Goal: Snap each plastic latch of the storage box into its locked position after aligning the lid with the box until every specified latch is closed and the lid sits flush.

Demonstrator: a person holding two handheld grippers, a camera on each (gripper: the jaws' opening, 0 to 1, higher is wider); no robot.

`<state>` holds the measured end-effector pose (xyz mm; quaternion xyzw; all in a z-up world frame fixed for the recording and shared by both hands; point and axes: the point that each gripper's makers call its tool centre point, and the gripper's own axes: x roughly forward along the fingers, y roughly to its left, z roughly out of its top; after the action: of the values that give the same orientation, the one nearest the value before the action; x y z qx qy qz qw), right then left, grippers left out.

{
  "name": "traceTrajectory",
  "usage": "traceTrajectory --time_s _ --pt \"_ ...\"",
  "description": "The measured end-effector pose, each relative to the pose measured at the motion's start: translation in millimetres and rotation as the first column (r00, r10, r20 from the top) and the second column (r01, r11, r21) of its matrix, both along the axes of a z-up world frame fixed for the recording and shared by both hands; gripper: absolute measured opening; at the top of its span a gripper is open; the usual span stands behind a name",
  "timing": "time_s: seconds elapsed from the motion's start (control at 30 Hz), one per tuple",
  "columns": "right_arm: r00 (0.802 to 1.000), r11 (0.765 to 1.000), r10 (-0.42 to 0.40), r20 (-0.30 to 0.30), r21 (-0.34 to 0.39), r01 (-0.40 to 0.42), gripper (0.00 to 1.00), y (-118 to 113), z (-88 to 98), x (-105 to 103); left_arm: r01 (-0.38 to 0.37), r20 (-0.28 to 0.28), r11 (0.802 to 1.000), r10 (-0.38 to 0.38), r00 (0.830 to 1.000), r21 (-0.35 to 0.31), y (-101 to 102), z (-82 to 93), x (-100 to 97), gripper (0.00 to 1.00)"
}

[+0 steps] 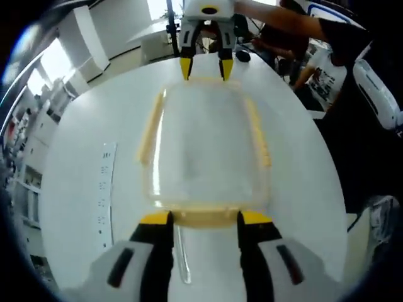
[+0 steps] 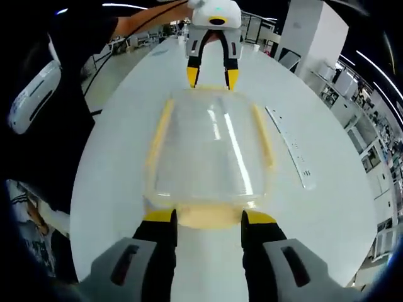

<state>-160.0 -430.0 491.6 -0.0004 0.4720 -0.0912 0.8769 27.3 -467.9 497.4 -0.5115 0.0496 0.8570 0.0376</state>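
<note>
Left gripper view — both tools, left [image 1: 206, 218] and right [image 1: 206, 69], spread at storage box [image 1: 204, 145] ends.

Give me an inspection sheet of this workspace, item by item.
Surface: round white table, mostly bare.
Job's things: clear storage box with lid on; yellow latches on its sides and ends.
Clutter: a clear ruler-like strip lies beside the box.
Grippers: left gripper and right gripper sit at opposite ends of the box, jaws spread at the end latches.
Cables: nothing seen.
Surroundings: a person in dark clothes at the table edge; shelving and office furniture beyond.
</note>
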Motion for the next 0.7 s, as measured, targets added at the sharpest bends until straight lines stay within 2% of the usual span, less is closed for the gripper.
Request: traceTrajectory --time_s 0.33,0.43,0.7 --pt "0.999 0.999 0.042 -0.017 0.001 -0.042 0.4 -0.9 -4.8 43.0 -0.059 0.016 0.998 0.06 0.998 -0.011 6.5 -5.8 49.9 0.39" --pt "0.998 0.998 0.058 -0.026 0.003 -0.058 0.4 -2.6 -7.3 61.5 -0.072 0.019 0.997 0.072 0.997 -0.013 7.4 -7.6 62.6 0.39" --pt "0.995 0.996 0.091 -0.037 -0.001 -0.091 0.4 -9.4 -11.8 95.9 -0.113 0.022 0.993 0.113 0.993 -0.019 4.7 -12.4 99.7 0.39"
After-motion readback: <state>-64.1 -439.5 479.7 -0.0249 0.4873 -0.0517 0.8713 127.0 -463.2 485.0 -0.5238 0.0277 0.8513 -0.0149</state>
